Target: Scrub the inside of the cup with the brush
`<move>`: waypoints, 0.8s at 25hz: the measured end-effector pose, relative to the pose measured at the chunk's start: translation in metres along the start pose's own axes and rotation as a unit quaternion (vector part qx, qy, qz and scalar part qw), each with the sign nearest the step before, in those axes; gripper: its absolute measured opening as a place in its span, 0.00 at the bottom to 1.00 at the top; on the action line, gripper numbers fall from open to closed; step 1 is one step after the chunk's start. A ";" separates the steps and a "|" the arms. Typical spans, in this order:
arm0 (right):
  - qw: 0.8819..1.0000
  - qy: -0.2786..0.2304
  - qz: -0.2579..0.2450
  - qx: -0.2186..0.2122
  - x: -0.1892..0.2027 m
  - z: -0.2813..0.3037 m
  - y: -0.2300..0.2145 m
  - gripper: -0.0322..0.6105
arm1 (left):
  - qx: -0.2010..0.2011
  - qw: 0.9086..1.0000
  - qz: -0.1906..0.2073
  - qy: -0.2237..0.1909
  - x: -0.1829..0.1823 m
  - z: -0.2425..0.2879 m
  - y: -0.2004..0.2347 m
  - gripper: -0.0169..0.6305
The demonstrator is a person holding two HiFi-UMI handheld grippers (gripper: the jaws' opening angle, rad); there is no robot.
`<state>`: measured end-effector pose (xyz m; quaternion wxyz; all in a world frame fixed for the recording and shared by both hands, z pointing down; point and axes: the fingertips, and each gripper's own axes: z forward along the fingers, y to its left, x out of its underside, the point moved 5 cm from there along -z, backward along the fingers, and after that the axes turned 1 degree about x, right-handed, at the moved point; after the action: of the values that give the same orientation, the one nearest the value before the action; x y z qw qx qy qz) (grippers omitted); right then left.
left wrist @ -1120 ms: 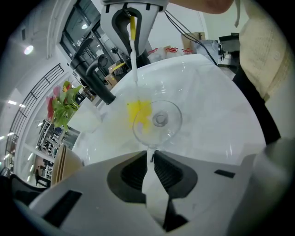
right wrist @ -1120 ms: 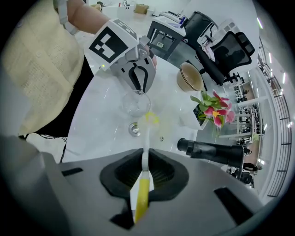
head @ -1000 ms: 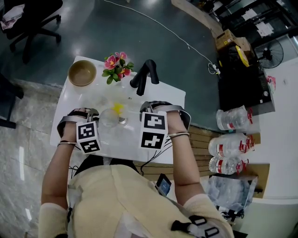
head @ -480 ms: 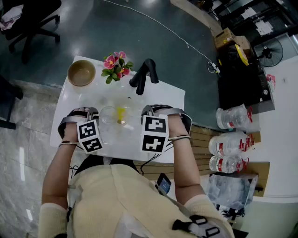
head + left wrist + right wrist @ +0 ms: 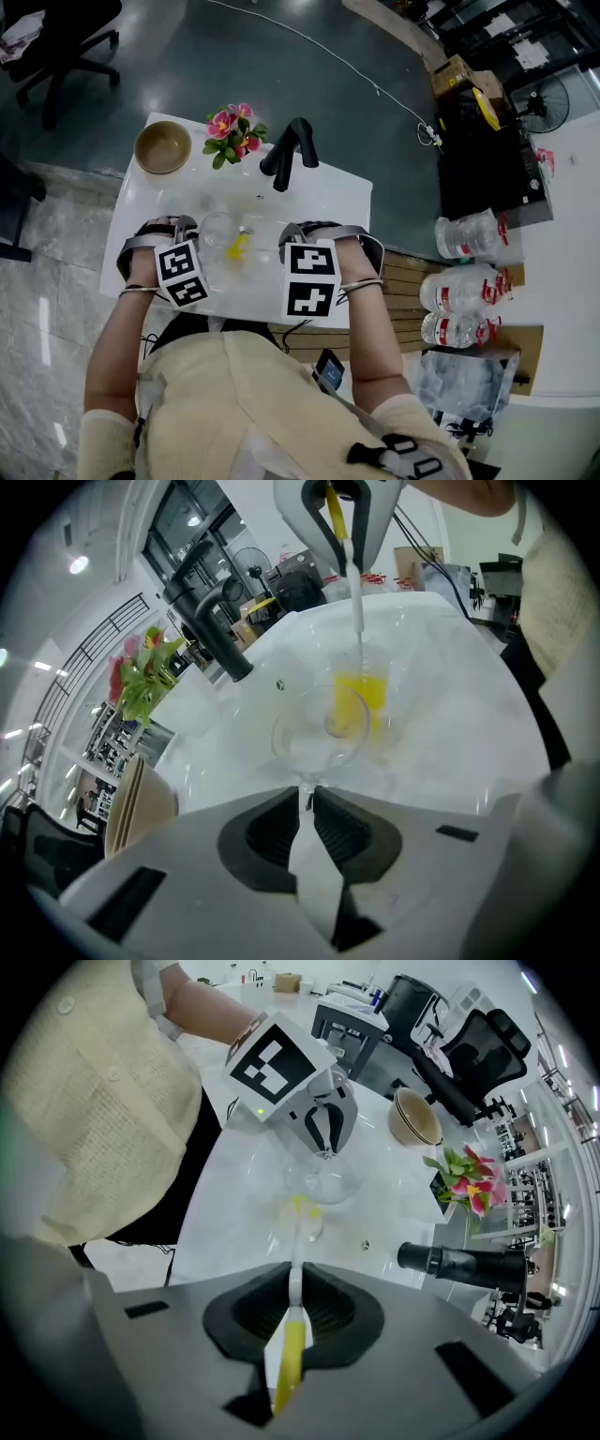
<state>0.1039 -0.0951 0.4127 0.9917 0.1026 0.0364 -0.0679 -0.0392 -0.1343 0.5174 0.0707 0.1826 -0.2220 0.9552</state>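
Left gripper (image 5: 307,797): jaws nearly together, pinching a thin clear edge of the cup (image 5: 317,735). Which part of the glass they hold is hard to tell.

Right gripper (image 5: 292,1283): jaws closed on the brush (image 5: 290,1335), clamping its slim white-and-yellow handle, which runs out between the pads towards the cup.

Cup: clear glass, low over the white table (image 5: 314,195), between the two grippers. Its outline all but vanishes against the white top in the head view.

Brush head: a yellow tuft seen through the glass in the left gripper view. The glass is too clear to show whether it sits deep inside or only at the mouth.

Hidden: from above, the marker cubes cover both sets of jaws, and the person's torso cuts off the table's near edge.

Far side of table: a tan bowl (image 5: 163,146), pink flowers (image 5: 234,129) and a black curved fixture (image 5: 289,150), all well apart from the cup.

Off the table: water bottles (image 5: 461,291) lie to the person's right.
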 end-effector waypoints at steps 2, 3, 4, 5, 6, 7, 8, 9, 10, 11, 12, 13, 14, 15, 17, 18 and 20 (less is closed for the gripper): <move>1.000 -0.014 -0.004 -0.010 -0.005 -0.002 0.005 0.12 | 0.000 1.000 -0.001 0.000 0.000 -0.001 0.000 0.11; 1.000 -0.023 -0.005 -0.015 -0.007 -0.003 0.007 0.12 | 0.000 1.000 -0.002 -0.001 0.000 -0.001 0.001 0.11; 0.999 -0.032 -0.006 -0.017 -0.010 -0.005 0.009 0.12 | 0.000 1.000 -0.003 -0.001 0.000 -0.001 0.001 0.11; 0.999 -0.038 -0.007 -0.018 -0.012 -0.006 0.010 0.12 | 0.001 1.000 -0.004 -0.002 -0.001 -0.002 0.001 0.11; 0.999 -0.041 -0.008 -0.017 -0.013 -0.006 0.011 0.12 | 0.001 1.000 -0.004 -0.003 -0.001 -0.002 0.001 0.11; 0.999 -0.041 -0.009 -0.014 -0.014 -0.006 0.011 0.12 | 0.001 1.000 -0.005 -0.004 -0.001 -0.003 0.001 0.11; 0.999 -0.040 -0.010 -0.012 -0.015 -0.006 0.011 0.12 | 0.000 1.000 -0.006 -0.004 -0.001 -0.003 0.001 0.11; 0.999 -0.040 -0.010 -0.010 -0.015 -0.006 0.011 0.12 | 0.000 1.000 -0.006 -0.004 -0.001 -0.003 0.001 0.11; 0.999 -0.040 -0.010 -0.008 -0.015 -0.006 0.011 0.12 | 0.000 1.000 -0.006 -0.004 -0.001 -0.003 0.001 0.11; 0.999 -0.041 -0.010 -0.006 -0.016 -0.007 0.011 0.12 | 0.001 1.000 -0.006 -0.004 0.000 -0.003 0.001 0.11; 0.999 -0.042 -0.010 -0.004 -0.016 -0.007 0.011 0.12 | 0.001 1.000 -0.007 -0.004 0.000 -0.003 0.001 0.11; 0.999 -0.043 -0.010 -0.003 -0.017 -0.007 0.011 0.12 | 0.001 1.000 -0.007 -0.005 0.000 -0.002 0.001 0.11; 0.999 -0.044 -0.010 -0.001 -0.017 -0.007 0.012 0.12 | 0.001 1.000 -0.008 -0.005 0.000 -0.002 0.001 0.11; 0.999 -0.046 -0.009 0.001 -0.017 -0.007 0.012 0.12 | 0.001 1.000 -0.008 -0.005 0.000 -0.001 0.001 0.11; 0.999 -0.049 -0.006 0.003 -0.018 -0.008 0.013 0.12 | 0.001 1.000 -0.010 -0.005 -0.001 -0.001 0.001 0.11; 0.999 -0.053 -0.004 0.004 -0.018 -0.008 0.014 0.12 | 0.001 1.000 -0.010 -0.005 -0.001 -0.002 0.001 0.11; 0.998 -0.061 0.001 0.005 -0.020 -0.010 0.016 0.12 | 0.001 1.000 -0.011 -0.005 -0.001 -0.002 0.001 0.11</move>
<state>0.0860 -0.0751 0.4077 0.9917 0.1033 -0.0243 -0.0732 -0.0395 -0.1345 0.5151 0.0801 0.1900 -0.2194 0.9536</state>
